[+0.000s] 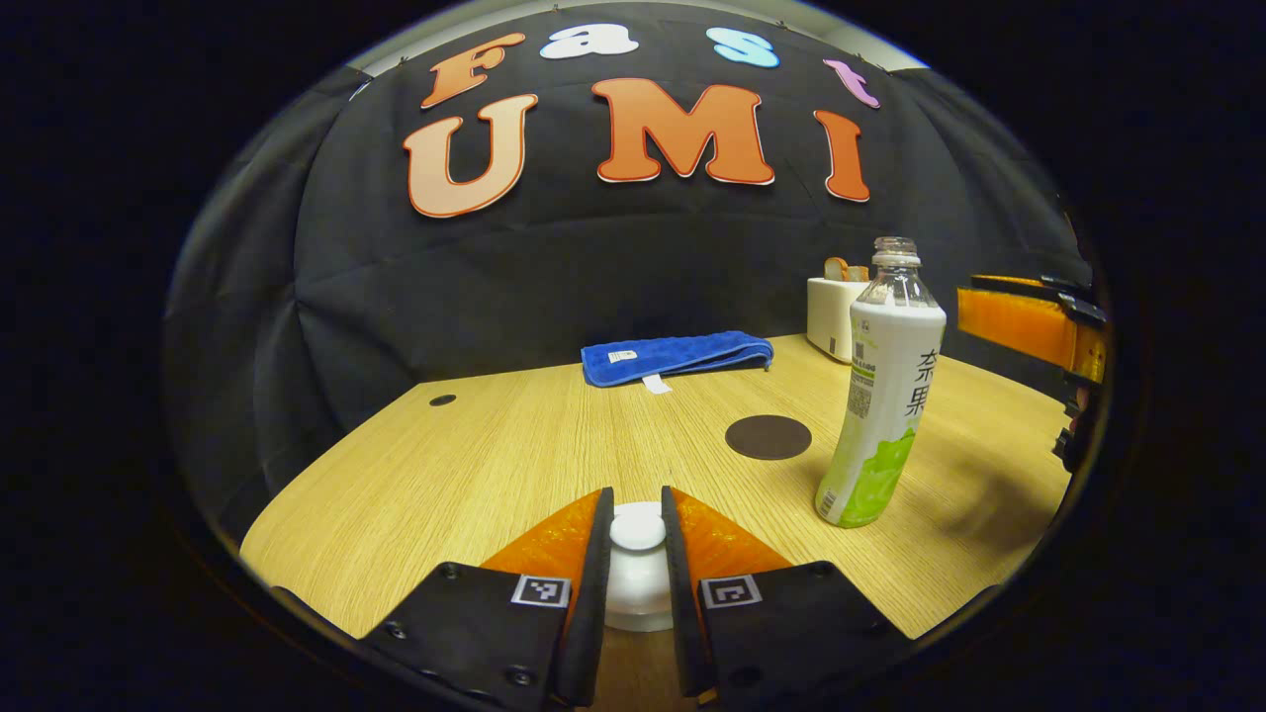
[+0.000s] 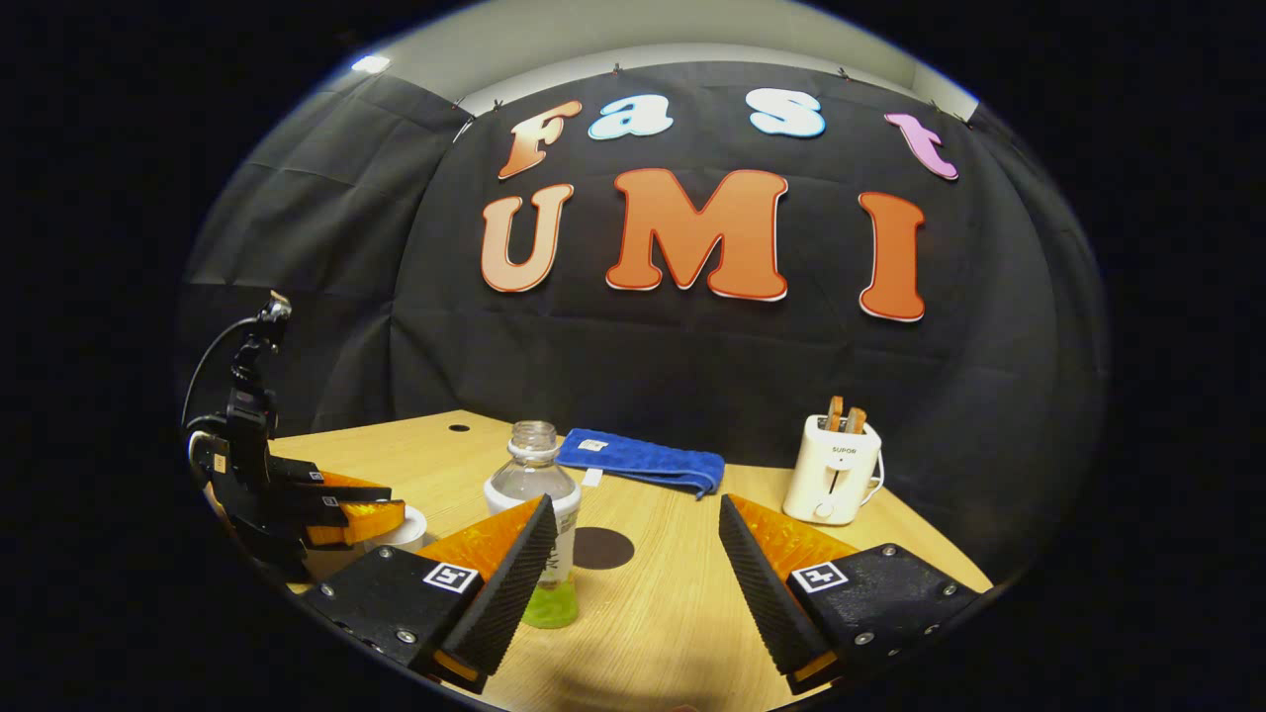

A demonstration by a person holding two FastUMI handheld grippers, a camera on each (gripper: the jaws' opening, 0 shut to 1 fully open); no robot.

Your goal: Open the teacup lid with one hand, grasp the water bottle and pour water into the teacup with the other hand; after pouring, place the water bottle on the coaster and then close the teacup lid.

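Note:
My left gripper [image 1: 637, 502] has both fingers pressed on the round knob of the white teacup lid [image 1: 638, 583], which sits low between them. The water bottle [image 1: 880, 415] stands upright and uncapped on the table, with a white and green label. Just left of it lies the dark round coaster [image 1: 768, 436]. In the right gripper view, my right gripper [image 2: 635, 504] hangs open above the table. Its left finger partly covers the bottle [image 2: 534, 480], and the coaster [image 2: 601, 547] lies between the fingers. The left gripper [image 2: 341, 514] is at the far left over the teacup [image 2: 404, 534].
A folded blue towel [image 1: 678, 356] lies at the back of the wooden table [image 1: 475, 465]. A white toaster [image 2: 831, 475] with toast in it stands at the back right. A small round hole [image 1: 442, 400] is in the table's far left corner.

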